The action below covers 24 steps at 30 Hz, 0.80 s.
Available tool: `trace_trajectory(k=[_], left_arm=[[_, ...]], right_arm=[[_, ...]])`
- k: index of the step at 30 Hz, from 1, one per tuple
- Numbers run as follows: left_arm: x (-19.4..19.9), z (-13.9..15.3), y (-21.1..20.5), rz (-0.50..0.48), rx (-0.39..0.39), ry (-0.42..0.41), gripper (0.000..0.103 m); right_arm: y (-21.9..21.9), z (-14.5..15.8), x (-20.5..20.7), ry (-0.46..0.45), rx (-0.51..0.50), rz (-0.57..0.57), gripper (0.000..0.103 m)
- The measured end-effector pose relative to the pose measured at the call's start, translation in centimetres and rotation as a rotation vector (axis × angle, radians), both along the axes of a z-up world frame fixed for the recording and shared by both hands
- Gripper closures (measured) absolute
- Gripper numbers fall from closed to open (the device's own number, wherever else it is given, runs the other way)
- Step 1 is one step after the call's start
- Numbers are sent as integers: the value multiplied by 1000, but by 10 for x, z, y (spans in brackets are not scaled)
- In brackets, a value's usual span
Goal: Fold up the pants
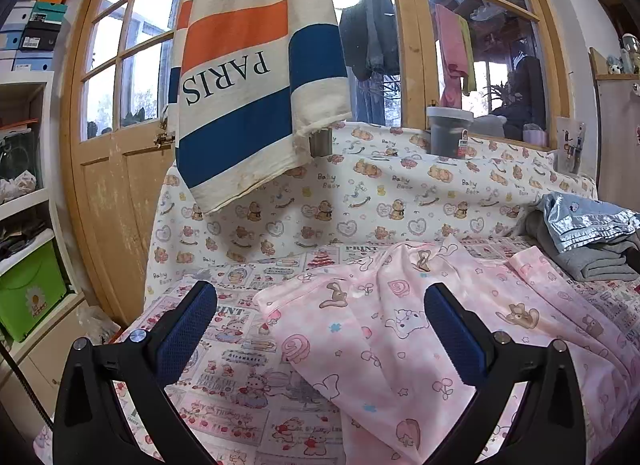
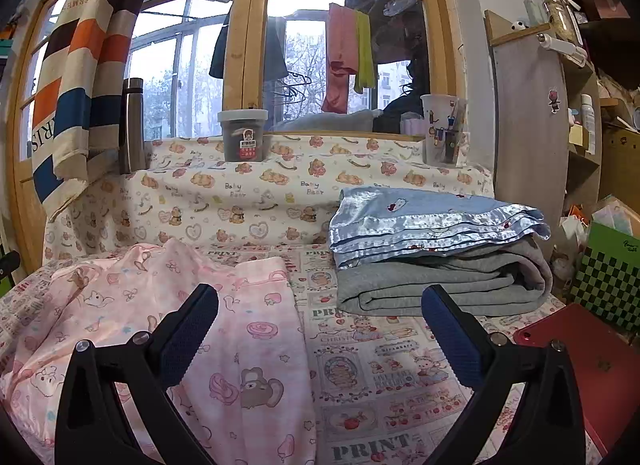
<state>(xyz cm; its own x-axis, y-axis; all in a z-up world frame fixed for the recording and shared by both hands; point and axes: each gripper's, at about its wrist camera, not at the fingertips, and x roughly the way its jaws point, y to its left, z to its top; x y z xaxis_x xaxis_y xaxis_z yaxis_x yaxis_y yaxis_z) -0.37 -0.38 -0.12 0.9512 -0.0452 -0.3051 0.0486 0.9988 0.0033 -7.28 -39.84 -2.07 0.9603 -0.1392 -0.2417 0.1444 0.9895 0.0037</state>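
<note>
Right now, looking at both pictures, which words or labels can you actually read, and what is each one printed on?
"PARIS": on the hanging striped cream, orange and blue towel, letters turned sideways.
"Baby Bear": repeated on the cream bear-print cloth over the back ledge.
"PRINT": repeated on the pink-and-white patchwork sheet under the pink cartoon-print pants.
Label on the grey lidded tub: too small to read.

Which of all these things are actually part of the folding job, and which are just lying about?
Part of the job:
- pink cartoon-print cotton pants, spread out unfolded
- left tool, open
- right tool, open

Just lying about:
- folded blue satin-edged blanket
- folded grey fleece blanket
- striped PARIS towel
- steel flask
</note>
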Motion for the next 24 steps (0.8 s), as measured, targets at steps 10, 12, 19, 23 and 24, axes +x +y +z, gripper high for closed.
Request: trace_trajectory(k=[10, 12, 19, 23, 24], left_arm=[[7, -3, -5, 26, 20, 3, 0], [8, -4, -6, 32, 25, 4, 0], [6, -5, -3, 43, 16, -3, 0], [4, -5, -1, 45, 9, -9, 0], [3, -5, 0, 47, 8, -11, 0]], right_arm=[[-1, -1, -1, -1, 1, -25, 1], [-1, -1, -1, -2, 1, -25, 1], [-1, -1, -1, 2, 0, -19, 1], [1, -2, -1, 2, 0, -20, 1], [1, -2, -1, 2, -1, -20, 1]])
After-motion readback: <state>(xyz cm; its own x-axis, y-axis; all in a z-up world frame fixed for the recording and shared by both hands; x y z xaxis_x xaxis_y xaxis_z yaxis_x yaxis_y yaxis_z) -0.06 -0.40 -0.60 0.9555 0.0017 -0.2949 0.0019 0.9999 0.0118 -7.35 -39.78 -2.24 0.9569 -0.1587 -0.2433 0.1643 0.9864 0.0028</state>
